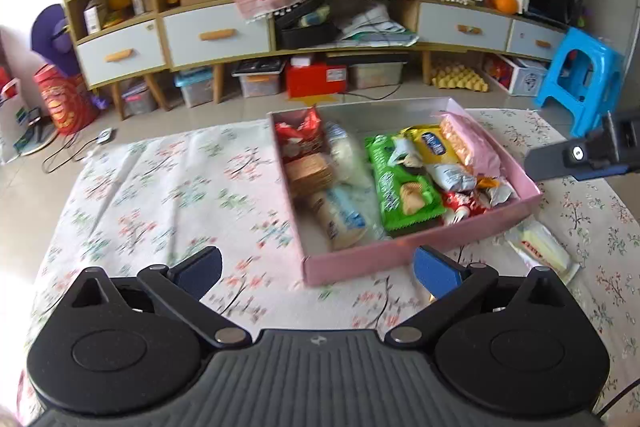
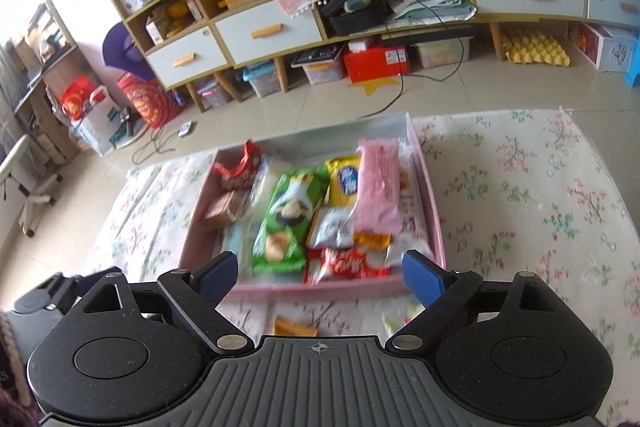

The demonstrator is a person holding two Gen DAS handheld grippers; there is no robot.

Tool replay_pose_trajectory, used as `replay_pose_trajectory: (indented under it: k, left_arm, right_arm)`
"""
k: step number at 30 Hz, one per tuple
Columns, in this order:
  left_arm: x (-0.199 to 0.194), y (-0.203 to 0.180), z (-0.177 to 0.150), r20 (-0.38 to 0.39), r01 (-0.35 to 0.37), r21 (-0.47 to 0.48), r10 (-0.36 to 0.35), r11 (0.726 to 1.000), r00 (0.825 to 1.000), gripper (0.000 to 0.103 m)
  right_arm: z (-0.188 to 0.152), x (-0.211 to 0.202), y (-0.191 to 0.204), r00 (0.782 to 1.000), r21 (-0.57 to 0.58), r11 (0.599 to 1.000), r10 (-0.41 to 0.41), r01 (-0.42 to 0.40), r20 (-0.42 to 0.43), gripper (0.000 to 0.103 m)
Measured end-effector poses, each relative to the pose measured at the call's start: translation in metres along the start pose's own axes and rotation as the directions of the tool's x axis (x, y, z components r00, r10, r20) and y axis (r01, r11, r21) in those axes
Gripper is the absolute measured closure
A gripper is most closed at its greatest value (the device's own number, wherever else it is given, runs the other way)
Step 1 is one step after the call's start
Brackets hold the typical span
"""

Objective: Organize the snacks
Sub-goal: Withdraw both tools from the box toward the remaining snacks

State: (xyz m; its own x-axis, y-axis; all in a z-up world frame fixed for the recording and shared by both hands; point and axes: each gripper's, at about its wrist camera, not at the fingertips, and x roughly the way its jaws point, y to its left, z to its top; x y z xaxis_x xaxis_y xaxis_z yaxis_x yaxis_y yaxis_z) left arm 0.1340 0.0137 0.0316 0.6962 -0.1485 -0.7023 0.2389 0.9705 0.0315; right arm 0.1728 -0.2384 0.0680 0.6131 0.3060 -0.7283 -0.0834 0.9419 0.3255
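At the bottom of the left wrist view, the left hand-held gripper (image 1: 318, 269) stands wide open with nothing between its blue pads, which hang above a floral cloth (image 1: 160, 195) covering the desk; just beyond the pads, in the centre of the frame, sits a shallow pink box (image 1: 424, 251) filled with snacks; inside it, from left to right, lie a red packet (image 1: 300, 133), a stack of brown wafers (image 1: 312, 169), a green biscuit pack (image 1: 396, 187), a yellow packet (image 1: 430, 147) and a long pink pack (image 1: 476, 143) along the right wall; outside the box, near its lower right corner, a pale wrapped snack (image 1: 540, 247) lies on the cloth; at the right edge the right hand-held gripper (image 1: 576, 157) reaches in, too little of it showing here to read its jaws; a blue stool (image 1: 576, 79) stands at upper right.

At the bottom of the right wrist view, the right hand-held gripper (image 2: 318, 273) is likewise spread wide and holds nothing; the pink box (image 2: 312, 287) lies directly ahead in the centre, blurred; the green biscuit pack (image 2: 286, 219) lies in its middle, the long pink pack (image 2: 378, 187) to its right, a red and white packet (image 2: 344, 263) against the near wall; on the cloth between the box and the gripper lies a small orange snack (image 2: 294, 327); a low cabinet (image 2: 272, 27) with drawers fills the upper frame.
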Motion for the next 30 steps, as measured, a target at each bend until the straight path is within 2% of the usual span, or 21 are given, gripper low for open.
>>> replay_pose_trajectory:
  k: [3, 7, 12, 16, 19, 23, 26, 30]
  left_arm:
    - [-0.009, 0.004, -0.005, -0.011, -0.011, -0.031, 0.011, 0.999, 1.0, 0.001]
    - [-0.014, 0.011, -0.019, -0.042, -0.012, -0.081, 0.009, 0.997, 0.999, 0.001]
    - [-0.011, 0.018, -0.034, -0.04, -0.015, -0.076, 0.012, 0.997, 0.999, 0.001]
    - [-0.004, 0.017, -0.047, -0.032, 0.03, 0.021, -0.03, 0.999, 0.999, 0.001]
    - [-0.001, 0.018, -0.054, -0.018, 0.096, 0.09, -0.095, 0.991, 0.995, 0.001]
    - [0.004, 0.011, -0.061, -0.022, 0.168, 0.177, -0.167, 0.97, 0.986, 0.001]
    - [0.009, 0.002, -0.067, -0.05, 0.209, 0.245, -0.203, 0.947, 0.978, 0.006]
    - [0.009, -0.01, -0.077, -0.078, 0.236, 0.334, -0.223, 0.912, 0.972, 0.017]
  right_arm:
    - [-0.01, -0.006, 0.007, 1.0, -0.025, 0.999, -0.023, 0.023, -0.001, 0.007]
    - [-0.026, -0.009, 0.015, 0.999, -0.058, 0.997, -0.049, 0.048, -0.006, 0.006]
    - [-0.047, -0.005, 0.014, 0.999, -0.067, 0.996, -0.051, 0.051, 0.005, 0.005]
    - [-0.065, 0.009, 0.013, 0.996, -0.122, 0.989, -0.083, 0.078, -0.03, 0.005]
    - [-0.077, 0.017, 0.014, 0.994, -0.178, 0.98, -0.097, 0.089, -0.041, 0.005]
    - [-0.091, 0.027, 0.014, 0.993, -0.226, 0.97, -0.105, 0.092, -0.048, 0.005]
    - [-0.101, 0.034, 0.016, 0.994, -0.28, 0.958, -0.087, 0.066, -0.062, 0.005]
    - [-0.114, 0.039, 0.02, 0.995, -0.357, 0.932, -0.088, 0.07, -0.035, 0.005]
